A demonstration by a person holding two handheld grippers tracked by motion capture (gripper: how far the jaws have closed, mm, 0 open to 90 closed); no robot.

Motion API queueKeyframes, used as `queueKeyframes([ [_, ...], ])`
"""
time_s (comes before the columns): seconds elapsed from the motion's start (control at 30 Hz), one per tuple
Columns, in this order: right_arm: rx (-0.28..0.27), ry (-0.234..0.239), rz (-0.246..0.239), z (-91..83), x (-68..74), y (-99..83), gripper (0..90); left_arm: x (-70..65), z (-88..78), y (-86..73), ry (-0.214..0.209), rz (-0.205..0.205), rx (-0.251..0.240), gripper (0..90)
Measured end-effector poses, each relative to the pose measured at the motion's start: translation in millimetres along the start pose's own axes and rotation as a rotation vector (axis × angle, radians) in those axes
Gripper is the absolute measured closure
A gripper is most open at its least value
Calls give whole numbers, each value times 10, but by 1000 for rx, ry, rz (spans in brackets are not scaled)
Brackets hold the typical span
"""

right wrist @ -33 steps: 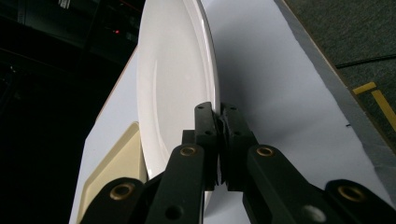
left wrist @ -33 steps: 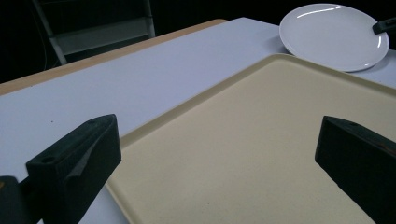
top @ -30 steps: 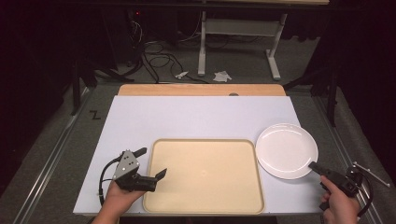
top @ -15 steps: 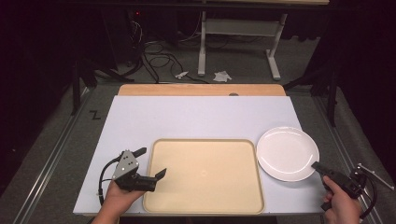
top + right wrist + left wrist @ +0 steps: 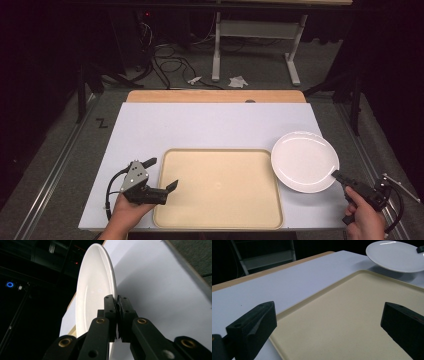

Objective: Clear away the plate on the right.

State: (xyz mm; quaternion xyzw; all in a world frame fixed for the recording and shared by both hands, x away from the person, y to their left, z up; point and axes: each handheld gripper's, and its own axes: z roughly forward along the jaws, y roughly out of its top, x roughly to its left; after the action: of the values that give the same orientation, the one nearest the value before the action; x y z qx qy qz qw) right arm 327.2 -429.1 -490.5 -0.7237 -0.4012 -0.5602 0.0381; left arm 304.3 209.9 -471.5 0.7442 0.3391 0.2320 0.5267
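While its jaws pinch the near rim of the white plate (image 5: 93, 290), the right gripper (image 5: 117, 302) holds it lifted and tilted above the white table (image 5: 200, 125), right of the beige tray (image 5: 217, 187). Over the tray's left edge, the left gripper (image 5: 162, 175) rests with jaws apart, empty.

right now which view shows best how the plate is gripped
The right gripper view: its tongs pinch the plate at the rim. The high view shows the whole plate, the grip small. The left gripper view shows the plate far off.
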Motion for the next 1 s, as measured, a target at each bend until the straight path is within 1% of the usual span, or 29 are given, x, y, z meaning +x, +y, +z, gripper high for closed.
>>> queueKeyframes([
  [0.07,12,8,-12,32,32,-13,886,0,-9,0,1,-3,-3,11],
  [0.1,24,14,-8,54,58,-21,886,0,-16,-1,1,-4,-1,11],
  [0.17,41,20,-35,116,124,-34,886,1,-21,-2,7,-7,-5,11],
  [0.23,58,28,-48,176,186,-42,886,8,-27,-1,10,-7,-7,11],
  [0.33,97,49,-47,257,265,-60,886,25,-27,-11,13,-14,-7,11],
  [0.43,128,67,-72,354,372,-94,886,38,-24,-22,17,-26,-7,11],
  [0.47,135,69,-81,378,399,-104,886,43,-25,-22,19,-25,-5,11],
  [0.5,152,75,-88,413,454,-118,886,43,-25,-23,20,-24,-5,11],
  [0.53,157,76,-102,436,484,-128,886,43,-26,-23,21,-24,-5,11],
  [0.57,157,76,-102,436,484,-128,886,43,-26,-23,21,-24,-5,11],
  [0.6,169,82,-103,470,541,-145,885,41,-27,-24,21,-26,-7,11],
  [0.67,196,108,-133,560,670,-192,886,42,-38,-22,22,-26,-11,11],
  [0.8,231,149,-134,678,808,-275,887,48,-41,-28,22,-30,-10,11],
  [0.83,230,155,-138,712,838,-298,887,48,-39,-30,22,-32,-11,11],
  [0.9,246,162,-147,771,891,-337,887,50,-39,-32,22,-33,-10,11],
  [0.93,246,162,-147,771,891,-337,887,54,-40,-35,21,-32,-6,11],
  [1.0,270,167,-154,843,936,-382,887,55,-38,-41,19,-34,-3,11],
])
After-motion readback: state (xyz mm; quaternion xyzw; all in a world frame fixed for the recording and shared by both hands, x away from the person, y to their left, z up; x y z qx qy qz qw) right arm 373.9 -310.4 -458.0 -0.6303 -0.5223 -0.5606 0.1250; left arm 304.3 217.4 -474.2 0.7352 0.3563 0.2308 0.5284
